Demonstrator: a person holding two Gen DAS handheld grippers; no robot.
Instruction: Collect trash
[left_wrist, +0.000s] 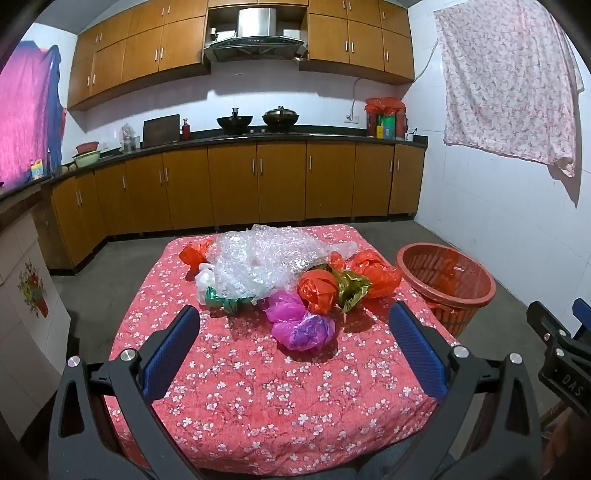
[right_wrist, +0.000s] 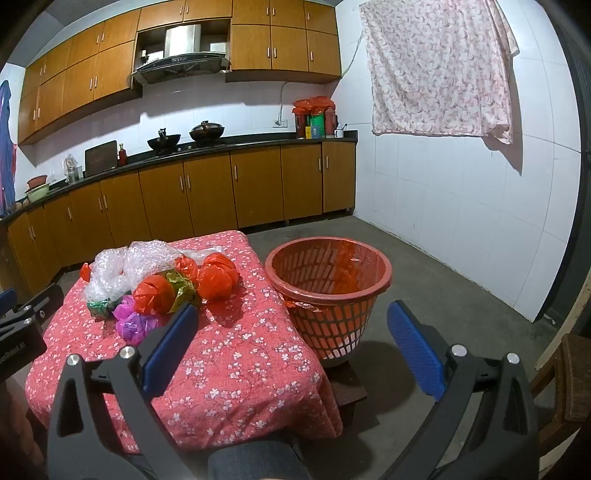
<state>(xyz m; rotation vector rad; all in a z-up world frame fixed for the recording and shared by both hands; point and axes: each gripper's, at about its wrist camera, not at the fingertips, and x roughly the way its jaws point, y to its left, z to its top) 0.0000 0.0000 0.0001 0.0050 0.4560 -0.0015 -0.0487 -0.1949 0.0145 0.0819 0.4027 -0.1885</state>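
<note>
A pile of trash lies on the far half of a table with a red floral cloth (left_wrist: 258, 387): clear bubble wrap (left_wrist: 258, 264), orange bags (left_wrist: 317, 290), a purple bag (left_wrist: 303, 326), green and gold foil. The pile also shows in the right wrist view (right_wrist: 155, 284). An orange slatted basket (left_wrist: 445, 280) stands right of the table, also in the right wrist view (right_wrist: 328, 291). My left gripper (left_wrist: 293, 321) is open and empty, just short of the purple bag. My right gripper (right_wrist: 291, 317) is open and empty, above the table's right edge near the basket.
Kitchen cabinets and a counter (left_wrist: 258, 136) with woks run along the far wall. A white tiled wall (right_wrist: 461, 203) with a hung floral cloth is to the right. A wooden chair (right_wrist: 569, 376) stands at the near right. Concrete floor surrounds the table.
</note>
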